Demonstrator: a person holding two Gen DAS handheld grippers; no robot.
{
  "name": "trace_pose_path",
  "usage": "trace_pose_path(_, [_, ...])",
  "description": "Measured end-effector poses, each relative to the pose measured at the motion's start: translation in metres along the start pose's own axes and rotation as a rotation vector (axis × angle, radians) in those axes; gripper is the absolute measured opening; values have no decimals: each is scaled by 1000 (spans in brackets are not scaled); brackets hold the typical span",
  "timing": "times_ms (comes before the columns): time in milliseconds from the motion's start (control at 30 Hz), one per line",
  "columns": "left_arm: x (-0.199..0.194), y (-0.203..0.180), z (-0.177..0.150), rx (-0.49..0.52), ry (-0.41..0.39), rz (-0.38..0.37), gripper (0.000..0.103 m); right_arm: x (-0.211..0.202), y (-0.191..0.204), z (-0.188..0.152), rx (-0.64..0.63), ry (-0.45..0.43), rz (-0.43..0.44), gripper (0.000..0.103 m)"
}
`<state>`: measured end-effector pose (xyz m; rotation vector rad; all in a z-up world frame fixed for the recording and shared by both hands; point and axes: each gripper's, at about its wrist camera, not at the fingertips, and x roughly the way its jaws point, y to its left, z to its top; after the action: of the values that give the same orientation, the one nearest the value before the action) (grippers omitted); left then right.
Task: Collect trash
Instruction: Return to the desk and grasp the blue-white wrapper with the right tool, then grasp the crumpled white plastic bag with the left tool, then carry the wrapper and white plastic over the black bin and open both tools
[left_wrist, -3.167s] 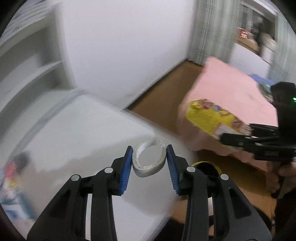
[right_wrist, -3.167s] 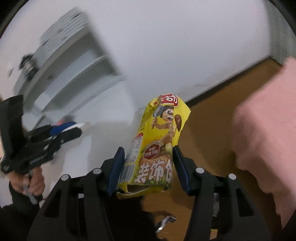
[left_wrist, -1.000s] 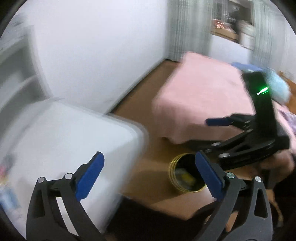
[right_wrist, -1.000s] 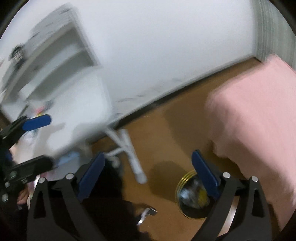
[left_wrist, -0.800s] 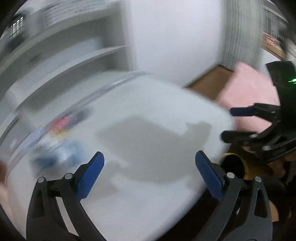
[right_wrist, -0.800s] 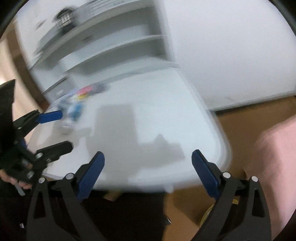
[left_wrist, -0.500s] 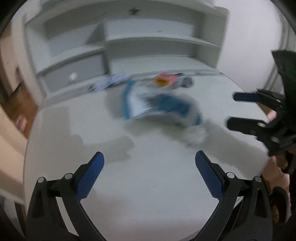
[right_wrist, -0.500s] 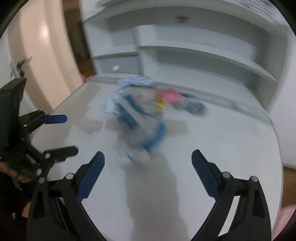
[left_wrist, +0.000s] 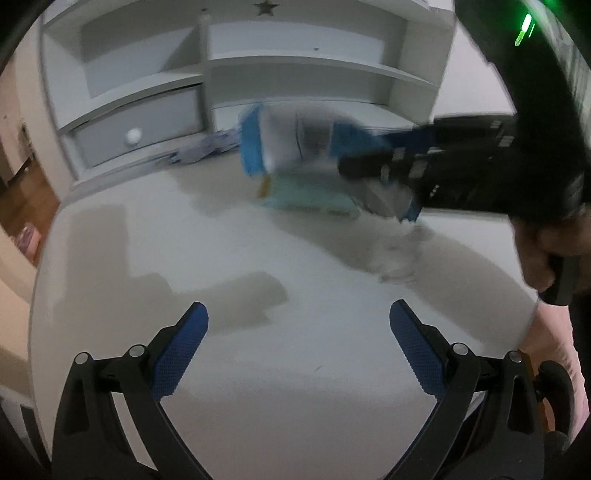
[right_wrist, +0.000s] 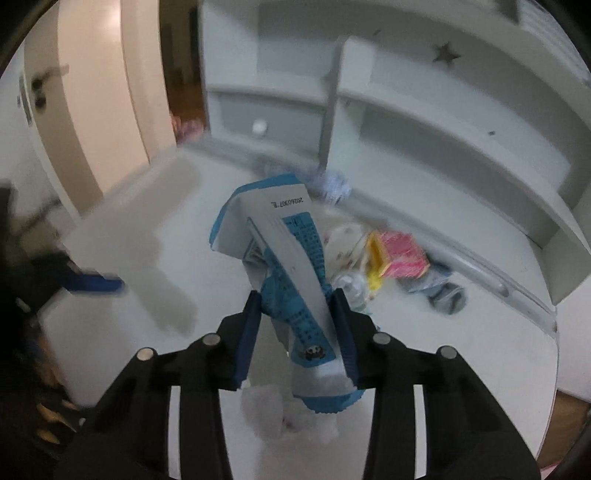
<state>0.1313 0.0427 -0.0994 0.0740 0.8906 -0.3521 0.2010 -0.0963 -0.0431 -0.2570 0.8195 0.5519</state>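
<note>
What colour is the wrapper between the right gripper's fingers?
Blue and white wrapper, clearest in the right wrist view.

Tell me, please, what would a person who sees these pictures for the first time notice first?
First comes the blue and white wrapper, standing crumpled between the fingers of the right gripper, whose jaws are closing on it above the white table. Behind it, near the shelves, lies a pink and yellow packet among other small litter. In the left wrist view, the left gripper gapes wide and empty over bare tabletop.
</note>
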Motion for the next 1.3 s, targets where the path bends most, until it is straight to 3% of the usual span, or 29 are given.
trace_pose_path(200, [34, -35, 23, 72, 16, -42, 96, -45, -38, -12, 117, -54, -32, 39])
trace_pose_path(367, [63, -58, 28, 93, 56, -47, 95, -75, -66, -44, 198, -59, -58, 39])
trace_pose_path(400, [65, -61, 28, 95, 59, -49, 93, -77, -71, -52, 210, -59, -71, 39])
trace_pose_path(467, [70, -69, 27, 109, 77, -53, 75, -84, -83, -70, 237, -59, -93, 39])
trace_pose_path(533, [72, -77, 27, 128, 80, -42, 50, -93, -95, -88, 272, -62, -111, 39])
trace_pose_path(567, [73, -82, 27, 142, 81, -30, 44, -98, -103, -100, 293, -63, -120, 39])
trace_pose_path(733, [67, -108, 34, 144, 61, -67, 43, -137, -137, -155, 415, -92, -167, 39])
trace_pose_path(900, [59, -178, 46, 225, 21, -161, 43, -194, -176, -232, 572, -131, -264, 39])
trace_pose_path(1067, [61, -290, 46, 360, 1, -315, 43, -259, -208, -341, 779, -144, -397, 39])
trace_pose_path(1300, [60, -441, 2, 572, 34, -532, 43, -322, -216, -498, 1056, -111, -543, 39])
